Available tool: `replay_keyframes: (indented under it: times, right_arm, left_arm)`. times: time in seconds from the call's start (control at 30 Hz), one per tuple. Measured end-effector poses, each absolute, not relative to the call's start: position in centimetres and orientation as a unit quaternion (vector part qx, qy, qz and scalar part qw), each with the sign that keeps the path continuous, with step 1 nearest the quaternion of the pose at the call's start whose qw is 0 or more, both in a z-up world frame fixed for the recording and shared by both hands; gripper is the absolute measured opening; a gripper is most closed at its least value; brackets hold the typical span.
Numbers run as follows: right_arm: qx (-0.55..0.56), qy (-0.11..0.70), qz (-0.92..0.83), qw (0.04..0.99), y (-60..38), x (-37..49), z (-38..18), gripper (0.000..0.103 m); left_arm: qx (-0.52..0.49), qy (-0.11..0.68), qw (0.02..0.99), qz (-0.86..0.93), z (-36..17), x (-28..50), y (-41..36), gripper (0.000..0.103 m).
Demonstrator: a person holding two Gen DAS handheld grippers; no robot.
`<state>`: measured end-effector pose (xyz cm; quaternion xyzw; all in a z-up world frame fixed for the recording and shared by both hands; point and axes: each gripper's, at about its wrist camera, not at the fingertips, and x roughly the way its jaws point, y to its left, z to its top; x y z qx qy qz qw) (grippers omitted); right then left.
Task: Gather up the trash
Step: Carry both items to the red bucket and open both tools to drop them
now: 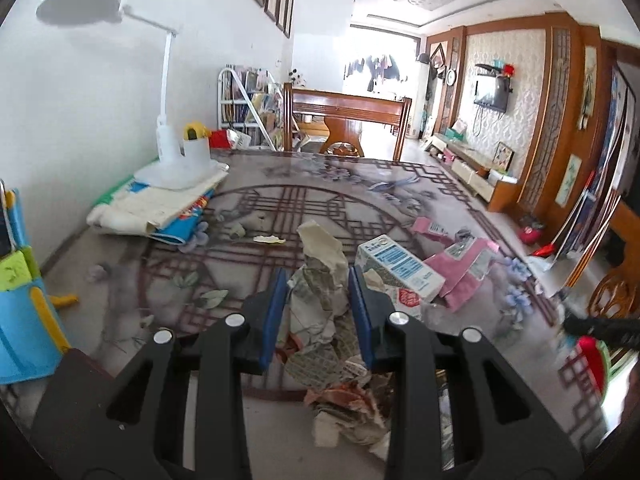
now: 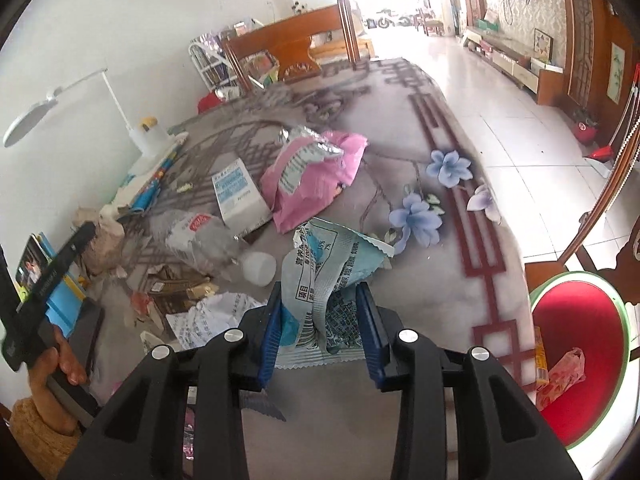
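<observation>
The right gripper [image 2: 320,312] had its blue pads closed on a crumpled pale-blue and grey foil snack wrapper [image 2: 324,272], pinched near its lower half so the printed top flared above the fingertips and the crimped bottom edge hung below. The left gripper [image 1: 318,300] was likewise clamped, its jaws narrow around a scrunched wad of printed newspaper-like paper [image 1: 320,312] that stuck up past the pads and trailed down towards the camera. Just beyond the right gripper lay the rest of the litter on the grey patterned tablecloth [image 2: 420,280]: a squashed clear plastic bottle with a white cap [image 2: 208,244], a white and blue carton lying on its side [image 2: 240,196], a torn pink foil bag [image 2: 316,176] and brown and white paper scraps [image 2: 180,284] near the front edge. A white desk lamp [image 1: 168,92] stood on folded papers at the far left, and a round red seat cushion with a green rim [image 2: 576,360] sat off the table's right edge, with small wrappers already on it. The step in hand seemed to be carrying off two picked-up pieces, one in each gripper. No bin showed in either view, so the next move probably called for holding both grips firm and swinging the load clear of the table to wherever the trash was being gathered, before coming back for the bottle, carton and pink bag.
</observation>
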<state>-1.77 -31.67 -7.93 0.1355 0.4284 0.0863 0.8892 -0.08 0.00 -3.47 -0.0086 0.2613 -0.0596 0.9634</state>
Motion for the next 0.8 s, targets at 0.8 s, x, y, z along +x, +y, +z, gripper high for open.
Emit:
replay_keyframes:
  times: [0.8]
  right_arm:
    - [0.181, 0.324, 0.007, 0.929, -42.4, -8.2, -5.3, 0.034]
  left_arm:
    - [-0.033, 0.292, 0.938, -0.183, -0.9, -4.8, -12.7, 0.031]
